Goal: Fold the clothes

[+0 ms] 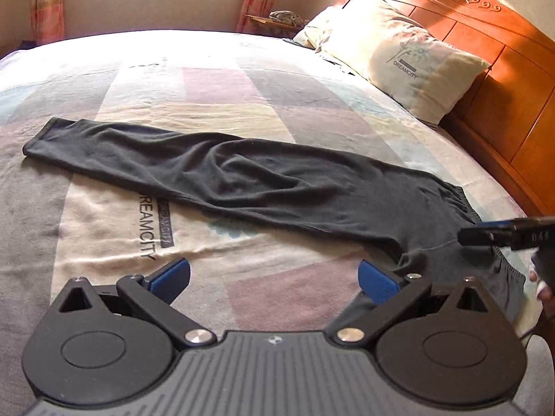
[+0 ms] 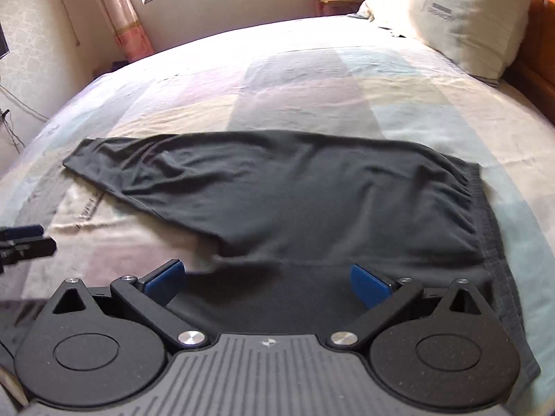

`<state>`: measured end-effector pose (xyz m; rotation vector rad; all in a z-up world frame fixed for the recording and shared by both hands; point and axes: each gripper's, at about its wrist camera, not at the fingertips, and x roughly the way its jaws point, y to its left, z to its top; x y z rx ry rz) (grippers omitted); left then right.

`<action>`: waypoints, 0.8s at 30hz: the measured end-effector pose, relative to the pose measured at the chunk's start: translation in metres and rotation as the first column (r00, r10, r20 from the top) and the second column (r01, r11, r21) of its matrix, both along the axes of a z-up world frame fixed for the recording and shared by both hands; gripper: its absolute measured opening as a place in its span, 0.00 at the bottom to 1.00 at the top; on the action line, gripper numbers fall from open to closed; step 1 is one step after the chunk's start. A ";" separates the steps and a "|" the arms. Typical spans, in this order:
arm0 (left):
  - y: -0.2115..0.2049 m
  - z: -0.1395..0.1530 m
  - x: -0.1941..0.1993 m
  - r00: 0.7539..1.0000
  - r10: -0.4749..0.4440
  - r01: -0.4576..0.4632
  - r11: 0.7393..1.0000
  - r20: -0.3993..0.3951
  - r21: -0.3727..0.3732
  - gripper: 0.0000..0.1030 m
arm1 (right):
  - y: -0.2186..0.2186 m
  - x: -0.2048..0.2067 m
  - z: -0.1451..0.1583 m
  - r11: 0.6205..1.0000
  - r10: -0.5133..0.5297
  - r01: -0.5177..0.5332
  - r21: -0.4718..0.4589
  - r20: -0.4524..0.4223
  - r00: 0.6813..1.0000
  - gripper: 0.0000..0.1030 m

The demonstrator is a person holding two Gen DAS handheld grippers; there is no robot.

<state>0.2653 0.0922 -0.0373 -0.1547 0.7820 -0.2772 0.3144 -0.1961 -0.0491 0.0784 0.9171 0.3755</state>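
Trousers [image 1: 263, 187] lie flat on the bed [image 1: 242, 79], long axis from cuff at ten o'clock to waistband at four, nearer the right gripper [image 2: 265, 282], fingers wide apart over the waist; left gripper [image 1: 274, 279], equally spread, hovers over bare sheet.

The left gripper [image 1: 274, 279] has its jaws spread wide, the blue pads [image 1: 171, 274] well apart and holding nothing. The right gripper [image 2: 267, 280] is likewise wide apart and empty, its pads [image 2: 367, 282] angled outward. In the left wrist view, fingertips [image 1: 541, 286] of the person's right hand show at the right edge.
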 end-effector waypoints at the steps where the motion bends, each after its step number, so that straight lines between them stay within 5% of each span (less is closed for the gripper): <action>1: 0.011 -0.002 0.002 1.000 0.017 -0.017 1.000 0.007 -0.011 0.99 | 0.011 0.012 0.006 1.000 0.019 -0.018 0.016 -0.012 1.000 1.00; 6: 0.066 -0.018 0.012 0.992 0.122 -0.120 0.990 0.032 -0.079 0.99 | 0.068 0.074 0.031 0.990 0.119 -0.113 0.088 -0.069 0.991 1.00; 11: 0.103 -0.038 0.020 0.981 0.188 -0.192 0.976 -0.050 -0.106 0.99 | 0.138 0.108 -0.003 0.971 0.234 -0.226 0.082 -0.115 0.965 1.00; 14: 0.113 -0.043 0.022 0.979 0.196 -0.200 0.974 -0.052 -0.107 0.99 | 0.160 0.110 -0.035 0.975 0.219 -0.212 0.065 -0.153 0.964 1.00; 24: 0.103 -0.042 0.019 0.991 0.127 -0.132 0.986 -0.053 -0.103 0.99 | 0.164 0.087 -0.028 0.967 0.252 -0.252 -0.025 -0.007 0.968 1.00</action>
